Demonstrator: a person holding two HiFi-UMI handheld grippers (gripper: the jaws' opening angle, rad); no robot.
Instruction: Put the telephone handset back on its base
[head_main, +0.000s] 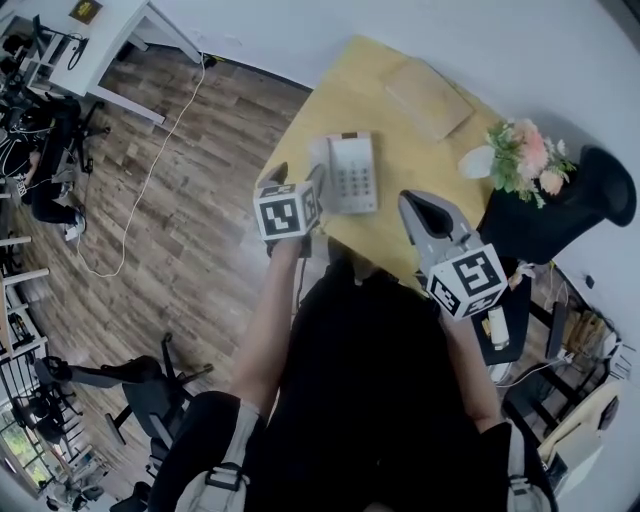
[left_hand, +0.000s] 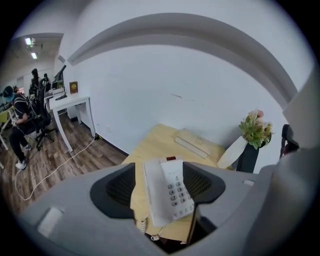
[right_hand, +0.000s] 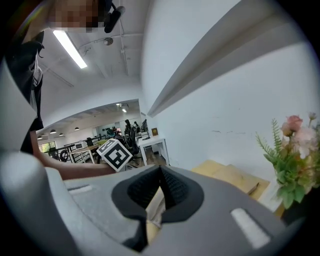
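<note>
A white telephone (head_main: 352, 172) lies on the yellow table (head_main: 340, 100) near its front edge. Its handset (left_hand: 152, 192) lies along the left side of the keypad base (left_hand: 178, 192), and a coiled cord (left_hand: 146, 226) hangs at the near end. My left gripper (head_main: 298, 182) hovers just left of and before the phone, open, with nothing between its jaws; in the left gripper view (left_hand: 160, 176) the phone shows through the gap. My right gripper (head_main: 421, 203) is held to the right of the phone over the table's front edge, its pads (right_hand: 172, 185) pressed together on nothing.
A flat pale wooden box (head_main: 428, 95) lies at the back of the table. Pink flowers in a white vase (head_main: 525, 158) stand at the right, beside a black chair (head_main: 565, 215). A white desk (head_main: 110, 40) and a floor cable (head_main: 150, 180) are at the left.
</note>
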